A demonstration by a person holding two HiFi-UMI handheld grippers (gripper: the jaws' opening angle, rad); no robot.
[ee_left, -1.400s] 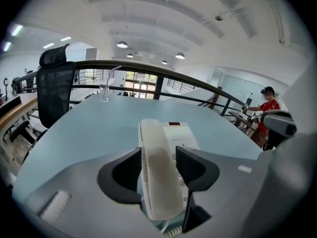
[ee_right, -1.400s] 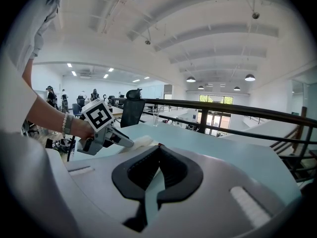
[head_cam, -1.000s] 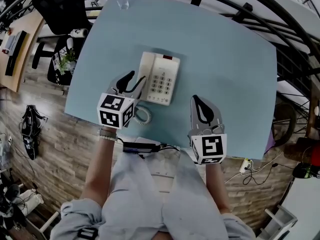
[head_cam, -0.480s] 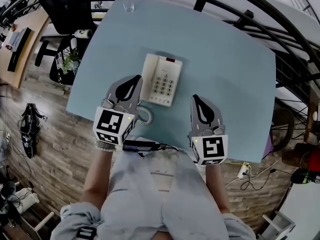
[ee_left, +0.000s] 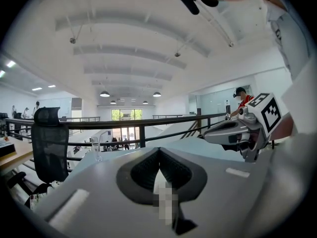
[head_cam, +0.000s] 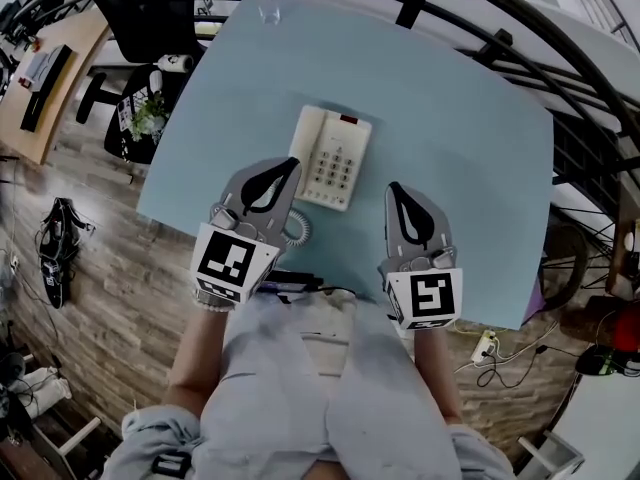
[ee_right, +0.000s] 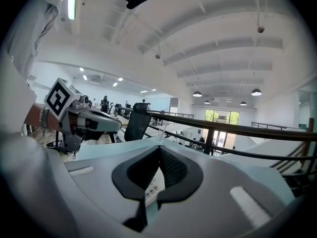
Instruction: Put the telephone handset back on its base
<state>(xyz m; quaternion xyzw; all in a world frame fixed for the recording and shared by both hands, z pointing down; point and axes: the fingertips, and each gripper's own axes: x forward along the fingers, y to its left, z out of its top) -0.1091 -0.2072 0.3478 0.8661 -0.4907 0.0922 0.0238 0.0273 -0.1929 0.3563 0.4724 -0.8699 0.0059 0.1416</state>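
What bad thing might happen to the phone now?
The curly cord lies right beside the shut left gripper. If the gripper snags it, the pull might drag the handset off its base. The cord also sits near the table edge, so it might slip over and tug too.

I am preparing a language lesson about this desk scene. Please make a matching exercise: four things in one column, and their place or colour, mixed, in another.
1. telephone
2. glass
3. coiled cord
4. office chair

a. black, off the table
b. middle of the table
c. far table edge
d. between telephone and near table edge

Pairs: 1-b; 2-c; 3-d; 4-a
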